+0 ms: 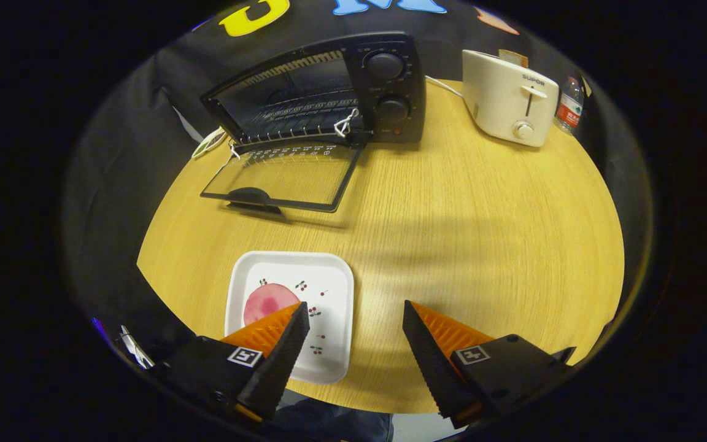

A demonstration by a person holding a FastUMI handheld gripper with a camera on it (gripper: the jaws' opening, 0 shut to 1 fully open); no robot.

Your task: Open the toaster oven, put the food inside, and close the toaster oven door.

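Observation:
A black toaster oven (353, 86) stands at the far side of the wooden table (482, 233), its glass door (283, 178) folded down flat onto the table. Inside, a wire rack (304, 123) shows. A white square plate (329, 294) with small cherry prints lies near the table's front edge, and a round pink slice of food (264, 302) rests on its left part. My gripper (356, 313) is open, held above the plate's right side. Its left finger (280, 344) covers part of the plate and the food's lower edge. Nothing is between the fingers.
A white pop-up toaster (507, 98) with a slice in its slot stands to the right of the oven, its cord running behind. A water bottle (569, 105) stands beyond it at the table's edge. A small packet (208, 142) lies left of the oven.

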